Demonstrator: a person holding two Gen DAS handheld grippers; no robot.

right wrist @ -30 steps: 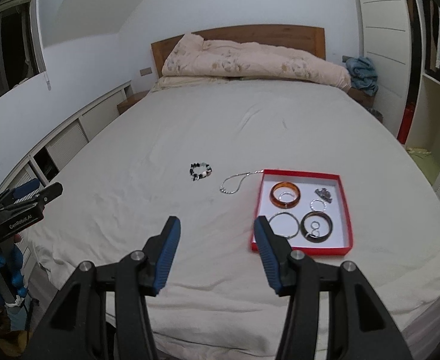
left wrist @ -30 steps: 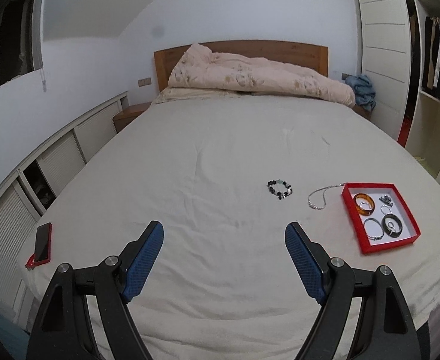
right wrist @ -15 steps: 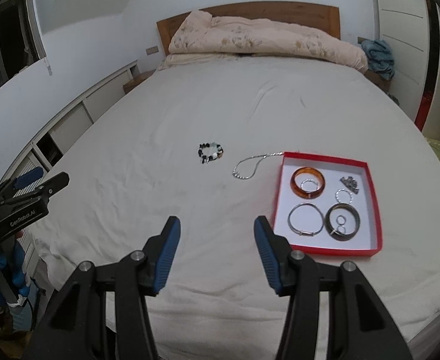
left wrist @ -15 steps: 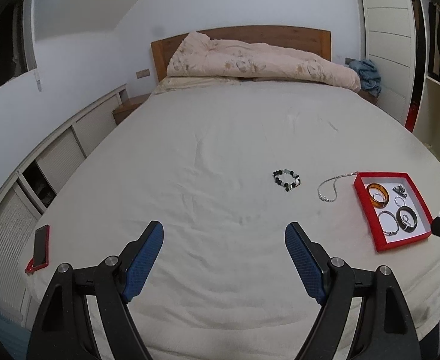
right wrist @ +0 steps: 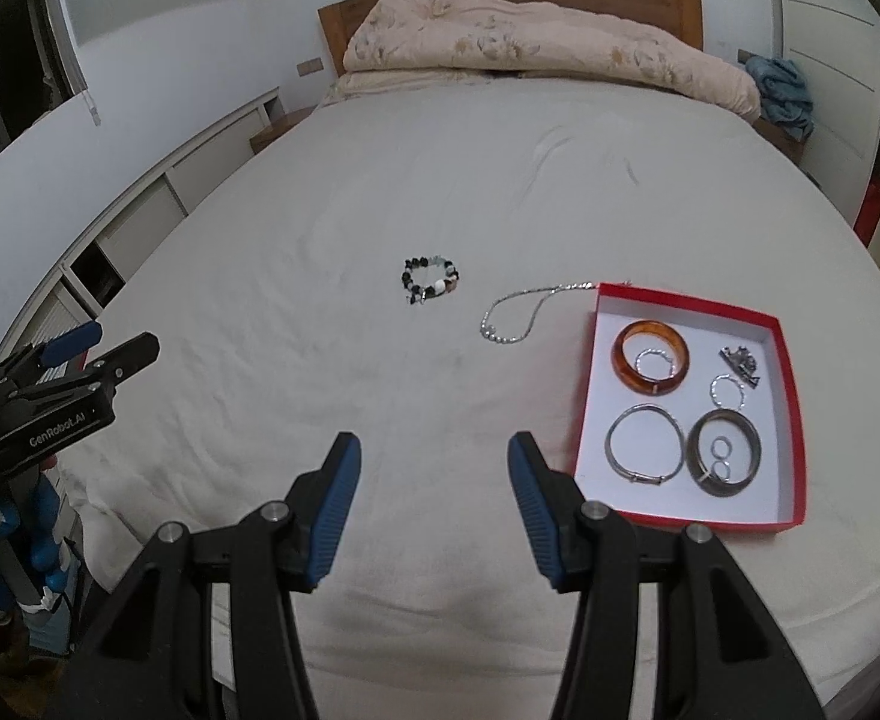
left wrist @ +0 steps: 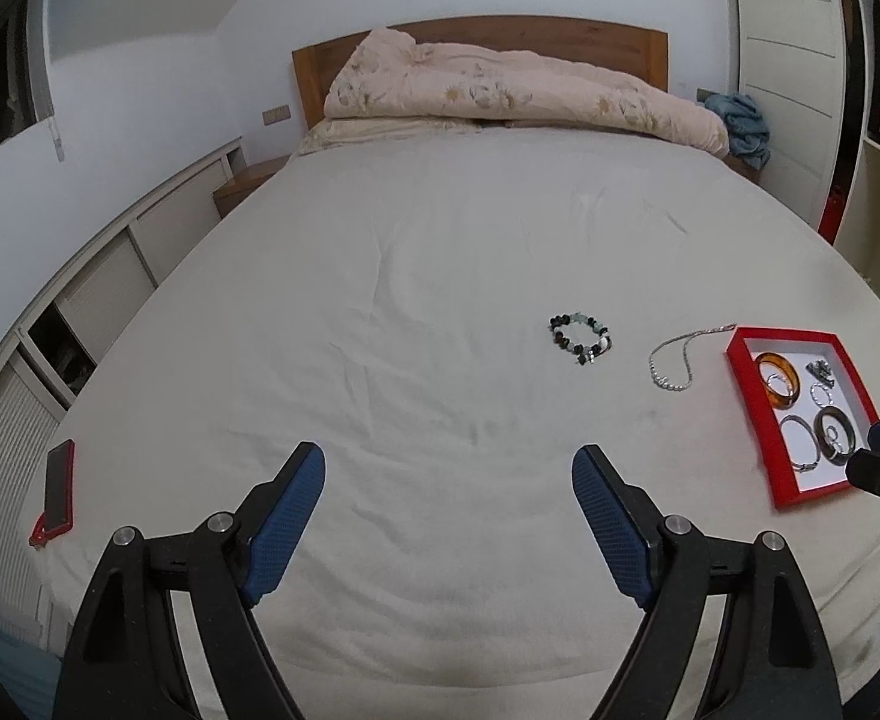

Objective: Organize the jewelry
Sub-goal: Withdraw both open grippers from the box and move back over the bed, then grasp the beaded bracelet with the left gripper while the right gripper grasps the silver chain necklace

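The bed [right wrist: 380, 570] fills both views, its soft cream cover giving under anything pressed into it, so a pinch there will likely gather cloth along with metal. At the right of the right wrist view sits the red box [right wrist: 791, 396], light card by the look of it and apt to slide if nudged; it already holds an amber bangle [right wrist: 622, 360], a silver bangle [right wrist: 613, 435], a dark bangle [right wrist: 755, 441], several small rings and a small grey piece near its upper right corner.

Two pieces lie loose on the cover. The silver necklace [right wrist: 515, 312] trails from the box's upper left corner, its far end at or over the rim; it is thin, limp and slippery, best pinched where the chain doubles at the beaded end. The beaded bracelet [right wrist: 431, 279] lies just left of centre, well apart from the box; it is chunkier and probably grippier, and any bead along its near arc should do.

The right gripper [right wrist: 434, 450] hangs low in the frame, fingers spread and empty, both loose pieces above it and well apart. The left gripper [left wrist: 447, 461] is likewise spread wide and empty, the bracelet [left wrist: 581, 339] up and to its right.
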